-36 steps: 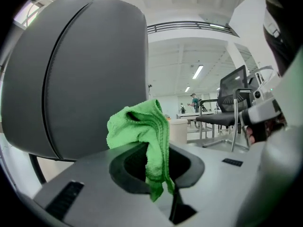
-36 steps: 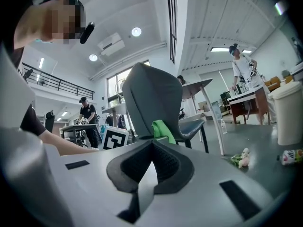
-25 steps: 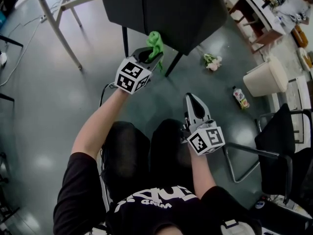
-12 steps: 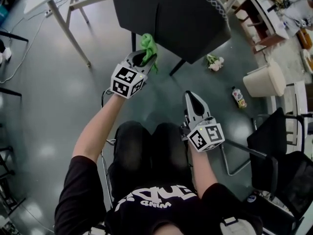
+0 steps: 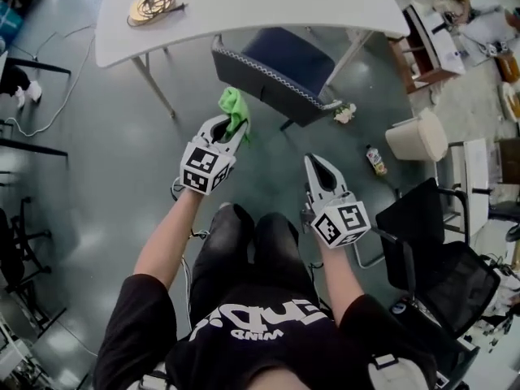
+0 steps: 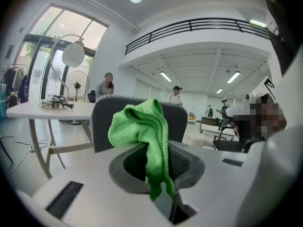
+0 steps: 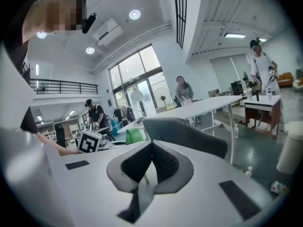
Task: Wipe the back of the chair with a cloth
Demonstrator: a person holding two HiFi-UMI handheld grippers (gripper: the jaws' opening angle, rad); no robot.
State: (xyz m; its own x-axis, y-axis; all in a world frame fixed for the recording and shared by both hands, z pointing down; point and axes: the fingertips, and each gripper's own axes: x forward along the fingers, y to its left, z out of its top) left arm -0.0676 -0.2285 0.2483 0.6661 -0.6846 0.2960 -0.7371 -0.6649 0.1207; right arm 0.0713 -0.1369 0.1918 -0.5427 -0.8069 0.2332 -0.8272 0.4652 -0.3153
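The left gripper (image 5: pixel 233 125) is clamped on the green cloth (image 6: pixel 142 126), which bunches above the jaws and hangs a tail down between them. The right gripper (image 7: pixel 150 161) has its jaws pressed together on nothing and hangs low over the person's knees, well apart from the work.

The cloth is held up at the left end of the chair back (image 5: pixel 272 84). From above it looks just short of the padded edge, though contact can't be ruled out at this angle. So the grasp is made and the approach is nearly closed, while the wipe itself seems mostly or wholly left to do. No stroke mark shows on the dark back either way.

The back's top edge runs rightward, free along its length. The table (image 5: pixel 244 6) overhangs the seat behind and its leg (image 5: pixel 154 88) stands to the left, so sweeps want the near face. Right of the chair lie a bottle (image 5: pixel 375 159) and a bin (image 5: pixel 416 136). The floor opens to the left.
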